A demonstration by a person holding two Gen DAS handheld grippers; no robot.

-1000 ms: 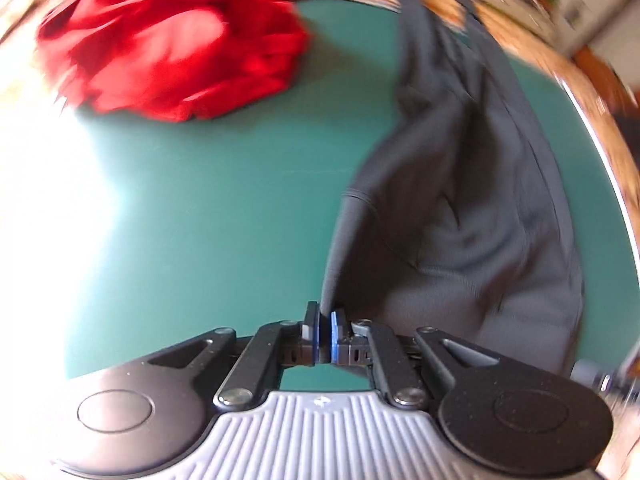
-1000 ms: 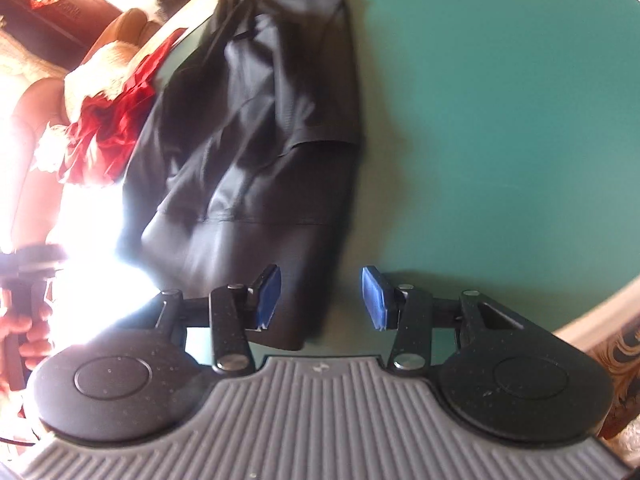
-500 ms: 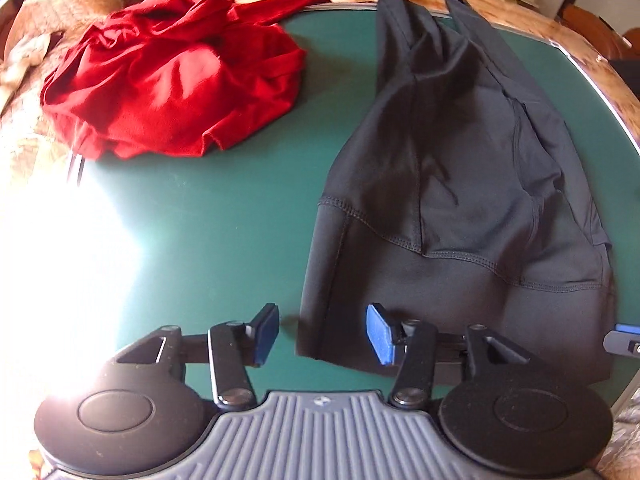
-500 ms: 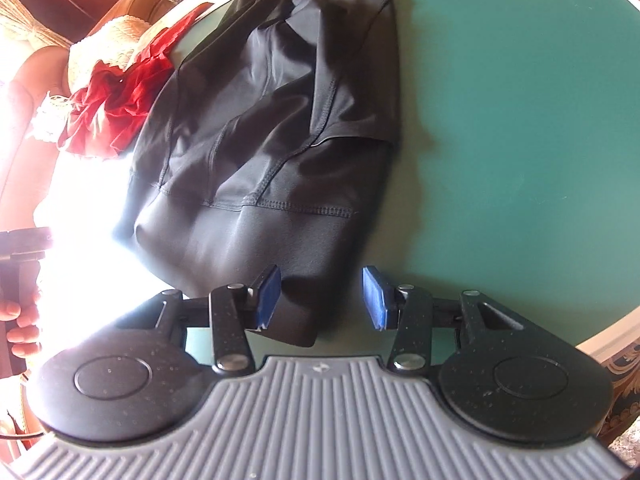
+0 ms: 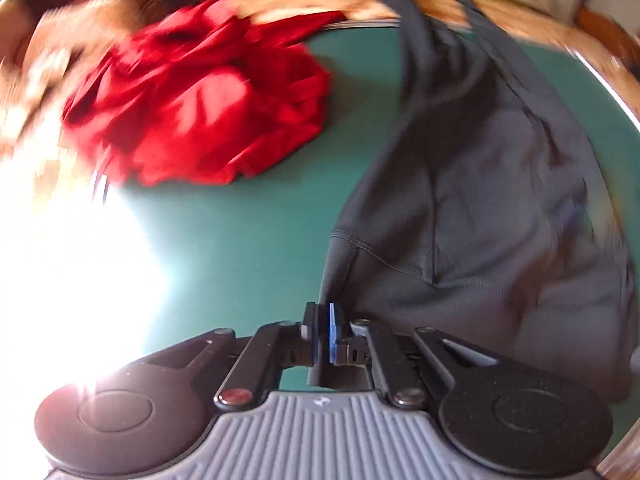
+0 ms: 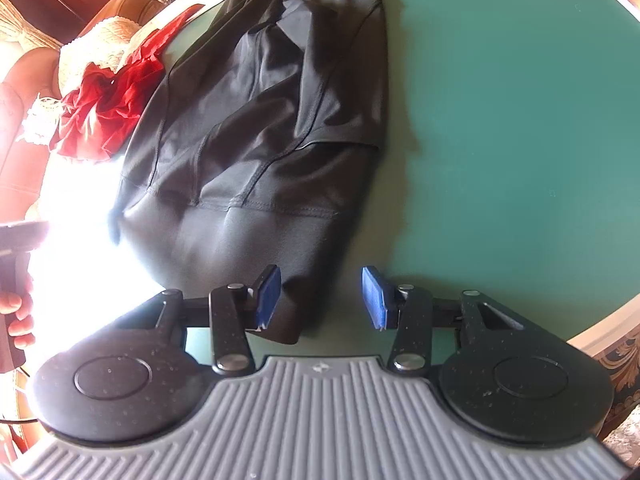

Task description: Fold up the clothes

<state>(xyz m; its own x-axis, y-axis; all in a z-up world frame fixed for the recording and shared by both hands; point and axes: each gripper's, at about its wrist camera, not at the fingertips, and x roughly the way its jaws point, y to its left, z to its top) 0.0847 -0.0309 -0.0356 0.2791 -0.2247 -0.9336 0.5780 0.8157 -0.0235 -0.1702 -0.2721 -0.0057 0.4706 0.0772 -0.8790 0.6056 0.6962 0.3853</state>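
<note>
Black leggings (image 5: 480, 200) lie lengthwise on the green table (image 5: 240, 240), waistband towards me and legs running off the far edge. My left gripper (image 5: 322, 334) is shut on the waistband's left corner, which rises slightly from the table. In the right wrist view the same leggings (image 6: 260, 140) fill the left half. My right gripper (image 6: 320, 298) stands open over the waistband's right corner. That corner lies beside its left pad (image 6: 268, 292), and the pads do not press on it.
A crumpled red garment (image 5: 200, 112) sits at the far left of the table, also seen as the red heap (image 6: 104, 112). Sun glare whitens the table's left side. A hand (image 6: 16, 312) shows at the left edge. Bare green table surface (image 6: 500, 140) lies to the right.
Half a second ago my left gripper stood open around the waistband corner; now it has shut on it and the corner is lifted a little. The right gripper has stayed open in place.
</note>
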